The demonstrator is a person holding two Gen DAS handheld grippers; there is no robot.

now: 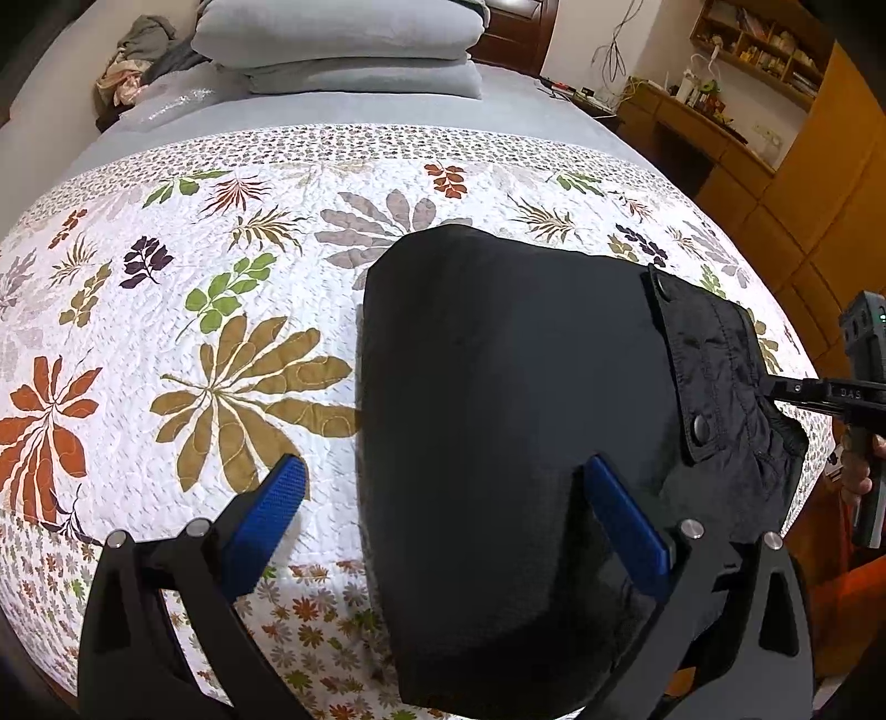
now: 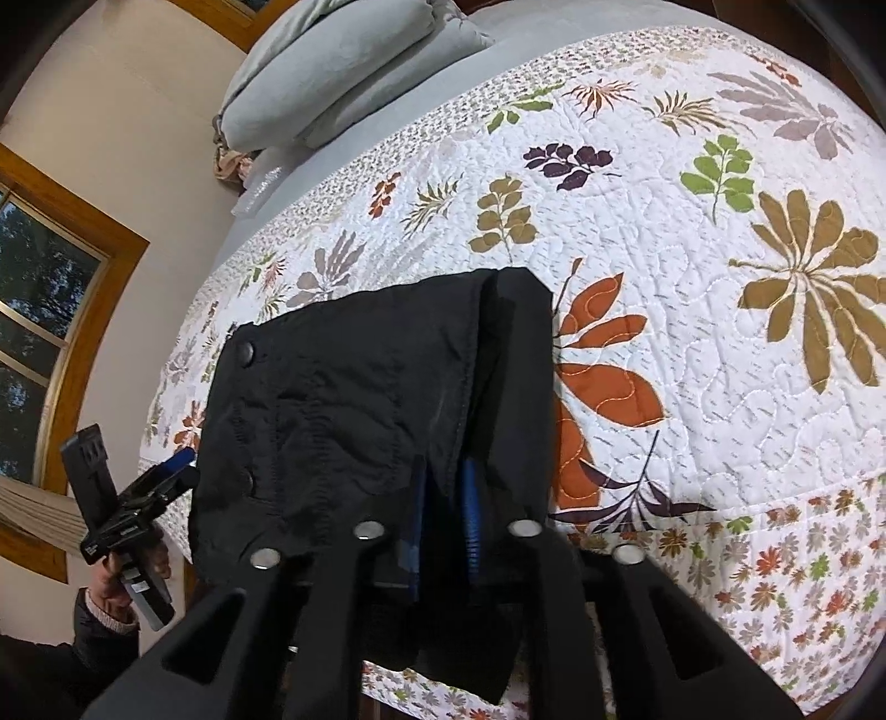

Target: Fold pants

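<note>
Bed with floral quilt (image 1: pixel 232 343) fills both views; grey pillows (image 1: pixel 338 33) stacked at the far end; wooden desk (image 1: pixel 692 116) far right in the left wrist view.

Black pants (image 1: pixel 509 399) lie on the quilt at the near edge, already folded to a compact block, snap-button flap on top; near end hangs slightly over the bed edge.

Left gripper (image 1: pixel 443 498): jaws spread wide, holding nothing; one pad over bare quilt, the other over the pants' near left part.

Right gripper (image 2: pixel 446 509): jaws a narrow gap apart with a fabric edge between the blue pads; looks like a loosening pinch, firm contact not certain.

Judgement: final fold is placed, step in hand is release; next move needs the right jaws clear of the cloth, then a straight pull-back without dragging the top layer; left could pin the stack if it shifts.
</note>
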